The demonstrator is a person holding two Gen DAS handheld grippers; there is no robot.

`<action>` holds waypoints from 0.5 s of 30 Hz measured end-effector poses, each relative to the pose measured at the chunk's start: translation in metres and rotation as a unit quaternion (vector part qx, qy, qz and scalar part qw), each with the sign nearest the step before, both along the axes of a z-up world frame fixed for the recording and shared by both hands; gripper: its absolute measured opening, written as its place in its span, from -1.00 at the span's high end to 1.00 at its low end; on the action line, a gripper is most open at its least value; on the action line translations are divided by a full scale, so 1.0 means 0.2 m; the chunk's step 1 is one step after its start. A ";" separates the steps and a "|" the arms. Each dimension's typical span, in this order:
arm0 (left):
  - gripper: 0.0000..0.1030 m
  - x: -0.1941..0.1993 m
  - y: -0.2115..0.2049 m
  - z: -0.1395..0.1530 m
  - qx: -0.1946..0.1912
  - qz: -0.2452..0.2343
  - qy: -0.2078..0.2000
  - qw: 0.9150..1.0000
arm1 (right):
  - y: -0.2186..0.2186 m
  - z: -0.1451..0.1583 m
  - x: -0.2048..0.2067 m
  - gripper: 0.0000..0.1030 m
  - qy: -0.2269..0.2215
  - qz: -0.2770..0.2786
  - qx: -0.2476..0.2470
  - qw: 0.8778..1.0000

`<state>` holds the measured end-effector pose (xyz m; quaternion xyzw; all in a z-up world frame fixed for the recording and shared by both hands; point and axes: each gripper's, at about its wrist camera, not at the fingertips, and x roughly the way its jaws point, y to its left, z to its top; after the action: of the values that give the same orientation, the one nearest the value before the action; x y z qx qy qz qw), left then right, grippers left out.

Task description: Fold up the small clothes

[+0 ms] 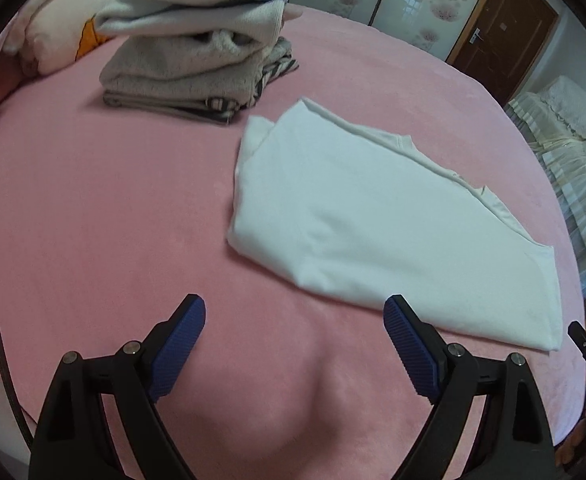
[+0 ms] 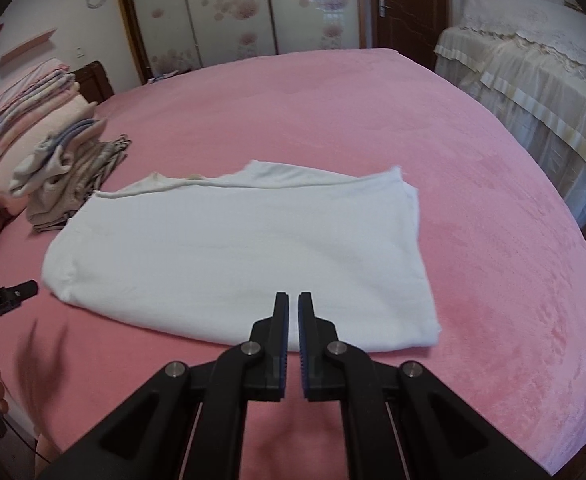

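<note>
Left wrist view: left gripper (image 1: 295,312) fingers spread, empty, above bed (image 1: 93,200).
Right gripper (image 2: 293,304): fingers pressed together, empty.
White garment (image 2: 233,252): folded flat mid-bed, probably awaiting another fold.

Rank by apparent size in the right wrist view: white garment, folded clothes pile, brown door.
1. white garment, by far the largest.
2. folded clothes pile.
3. brown door, close to the pile; it stands farther off, so ranking is unsure.

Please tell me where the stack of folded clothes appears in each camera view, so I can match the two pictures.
Left wrist: stack of folded clothes at upper left, beyond the white shirt.
Right wrist: the stack at the left edge, beside the shirt's far left corner.
Shared landmark: the white shirt.
</note>
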<state>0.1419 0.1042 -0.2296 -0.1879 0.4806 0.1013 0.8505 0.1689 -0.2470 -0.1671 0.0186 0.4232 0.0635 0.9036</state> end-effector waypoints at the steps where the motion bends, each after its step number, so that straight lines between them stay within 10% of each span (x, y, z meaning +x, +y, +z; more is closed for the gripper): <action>1: -0.75 -0.01 -0.01 -0.03 -0.011 0.001 0.000 1.000 | 0.02 0.01 -0.01 0.95 -0.003 0.007 -0.001 1.000; 15: -0.72 0.12 0.08 -0.31 -0.135 0.032 -0.063 0.988 | 0.26 -0.08 0.00 0.95 0.014 0.067 -0.006 0.998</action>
<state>0.1668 0.1209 -0.2918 -0.3221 0.4293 0.0504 0.8422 0.1684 -0.1946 -0.1828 -0.0145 0.4366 0.1213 0.8913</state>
